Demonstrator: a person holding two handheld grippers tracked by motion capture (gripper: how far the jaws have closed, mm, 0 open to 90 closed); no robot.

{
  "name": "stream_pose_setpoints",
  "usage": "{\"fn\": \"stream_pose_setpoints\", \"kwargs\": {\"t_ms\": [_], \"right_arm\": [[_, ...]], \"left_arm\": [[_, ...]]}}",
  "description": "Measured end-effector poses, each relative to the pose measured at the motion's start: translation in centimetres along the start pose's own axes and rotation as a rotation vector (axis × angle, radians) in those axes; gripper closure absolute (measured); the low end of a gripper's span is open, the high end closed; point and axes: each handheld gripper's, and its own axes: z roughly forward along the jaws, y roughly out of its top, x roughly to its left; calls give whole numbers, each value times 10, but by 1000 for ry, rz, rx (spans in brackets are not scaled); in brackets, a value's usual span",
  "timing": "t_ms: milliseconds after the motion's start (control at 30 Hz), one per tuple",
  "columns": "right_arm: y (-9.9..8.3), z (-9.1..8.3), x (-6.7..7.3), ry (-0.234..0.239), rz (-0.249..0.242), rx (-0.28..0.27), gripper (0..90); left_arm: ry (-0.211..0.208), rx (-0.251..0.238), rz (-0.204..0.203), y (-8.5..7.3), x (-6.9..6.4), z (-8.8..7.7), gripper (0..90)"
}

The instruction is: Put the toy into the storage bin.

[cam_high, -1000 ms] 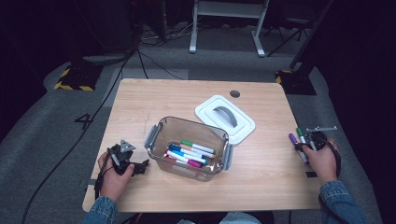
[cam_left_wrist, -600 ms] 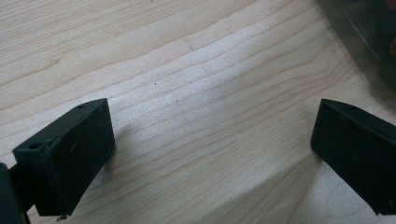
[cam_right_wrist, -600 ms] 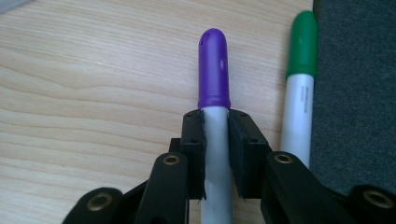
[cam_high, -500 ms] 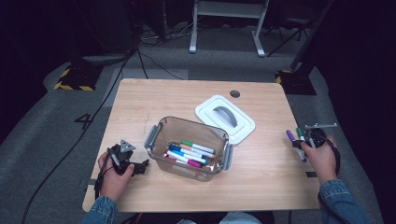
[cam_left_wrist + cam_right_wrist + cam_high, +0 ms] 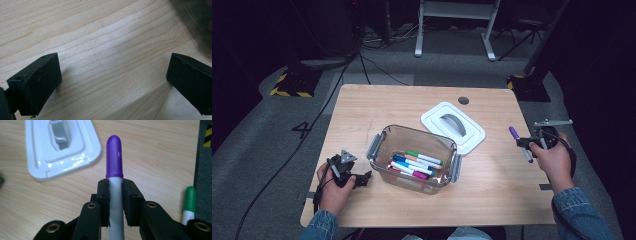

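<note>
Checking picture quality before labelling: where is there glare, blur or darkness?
High view: table lit, surroundings dark. Right gripper view: glare on the white lid; purple marker sharp. Left gripper view: container corner blurred, fingers cast soft shadows.

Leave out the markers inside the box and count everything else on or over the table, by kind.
Markers: 2 (purple marker, green marker)
Clear box: 1
White lid: 1
Grippers: 2 (left gripper, right gripper)
Total: 6
</note>
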Motion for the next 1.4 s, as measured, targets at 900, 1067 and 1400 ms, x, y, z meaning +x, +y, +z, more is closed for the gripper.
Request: {"fn": "stream_pose_setpoints", "kwargs": {"t_ms": [900,1067,1400], "right_arm": [[80,-24,127,230,-218,-75,776],[90,-19,157,270,-290,-74,776],[98,-7,211,364,-397,-44,775]], "left_arm": [[8,-4,-9,5,1,5,0],[8,-3,-5,6,1,5,0],[9,-3,-7,5,1,5,1]]}}
